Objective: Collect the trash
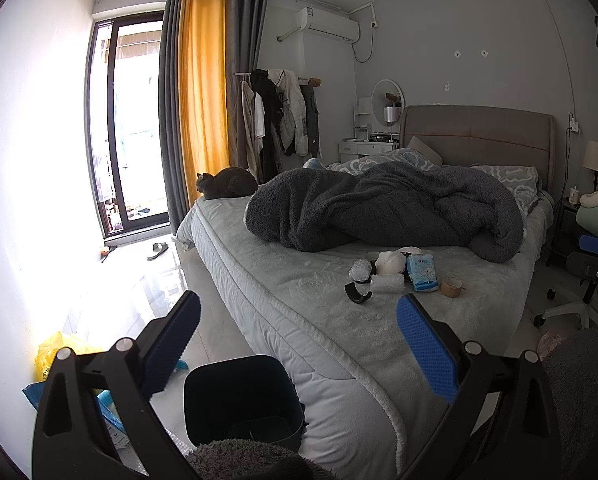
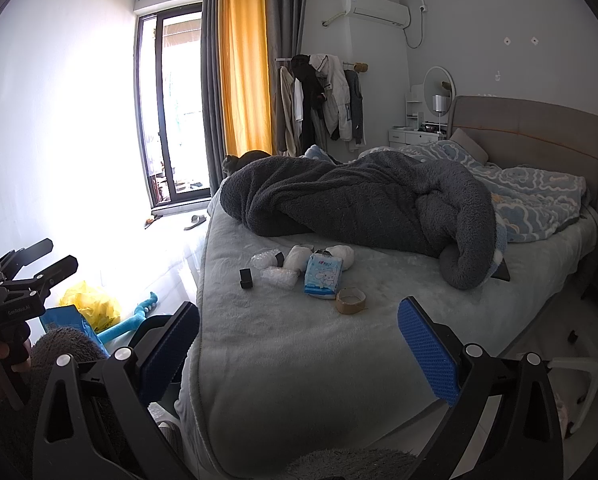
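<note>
Trash lies on the grey bed (image 2: 299,352): a brown tape roll (image 2: 351,300), a blue tissue pack (image 2: 322,276), white crumpled wads (image 2: 299,258), bubble wrap (image 2: 279,277) and a small black box (image 2: 246,278). The same pile shows in the left wrist view (image 1: 395,274). A dark bin (image 1: 241,398) stands on the floor at the bed's near corner. My left gripper (image 1: 299,344) is open and empty above the bin and bed corner. My right gripper (image 2: 299,350) is open and empty over the bed's near edge, short of the pile. The left gripper also shows in the right wrist view (image 2: 31,276).
A dark fleece blanket (image 2: 359,200) is heaped behind the trash. A grey cat (image 1: 229,184) lies on the bed's far corner. A yellow bag (image 2: 89,306), blue packet (image 2: 65,320) and teal toy (image 2: 131,320) lie on the floor at left. An office chair (image 1: 591,276) stands at right.
</note>
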Available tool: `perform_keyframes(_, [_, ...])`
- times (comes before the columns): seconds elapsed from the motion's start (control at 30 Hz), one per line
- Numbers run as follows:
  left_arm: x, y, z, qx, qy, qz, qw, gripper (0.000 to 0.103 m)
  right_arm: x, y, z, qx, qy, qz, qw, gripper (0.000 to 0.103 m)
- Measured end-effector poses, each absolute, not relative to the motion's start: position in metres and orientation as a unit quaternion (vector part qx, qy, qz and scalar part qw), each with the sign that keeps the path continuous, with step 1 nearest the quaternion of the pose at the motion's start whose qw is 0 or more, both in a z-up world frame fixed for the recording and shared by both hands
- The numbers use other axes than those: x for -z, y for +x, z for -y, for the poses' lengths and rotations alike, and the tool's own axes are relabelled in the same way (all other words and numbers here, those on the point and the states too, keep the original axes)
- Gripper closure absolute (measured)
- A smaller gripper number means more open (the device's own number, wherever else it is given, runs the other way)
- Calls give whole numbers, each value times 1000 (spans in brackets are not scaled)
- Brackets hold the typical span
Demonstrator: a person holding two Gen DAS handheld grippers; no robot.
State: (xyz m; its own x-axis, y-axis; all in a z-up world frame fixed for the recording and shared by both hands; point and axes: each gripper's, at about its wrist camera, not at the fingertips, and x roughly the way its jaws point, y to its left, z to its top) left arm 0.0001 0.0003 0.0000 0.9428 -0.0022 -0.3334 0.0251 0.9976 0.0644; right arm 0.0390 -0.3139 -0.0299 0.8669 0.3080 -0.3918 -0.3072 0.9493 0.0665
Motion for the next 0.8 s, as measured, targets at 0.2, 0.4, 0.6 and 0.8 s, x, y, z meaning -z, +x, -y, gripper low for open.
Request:
perform_keyframes(0.2, [0, 0, 0, 7, 34, -169, 985, 3, 30, 39, 314, -159, 0, -203, 966, 3])
perform_keyframes(0.4, [0, 0, 0, 7, 33, -169, 985, 3, 30, 39, 314, -159, 1, -202, 966, 3])
perform_keyframes(0.6, [-1, 6, 3, -2, 38, -173, 984, 3, 29, 39, 314, -159, 0, -204, 966, 3])
perform_keyframes(0.8, [-4, 1, 3, -1, 51, -166, 985, 3, 23, 42, 318, -153, 1, -211, 965, 3])
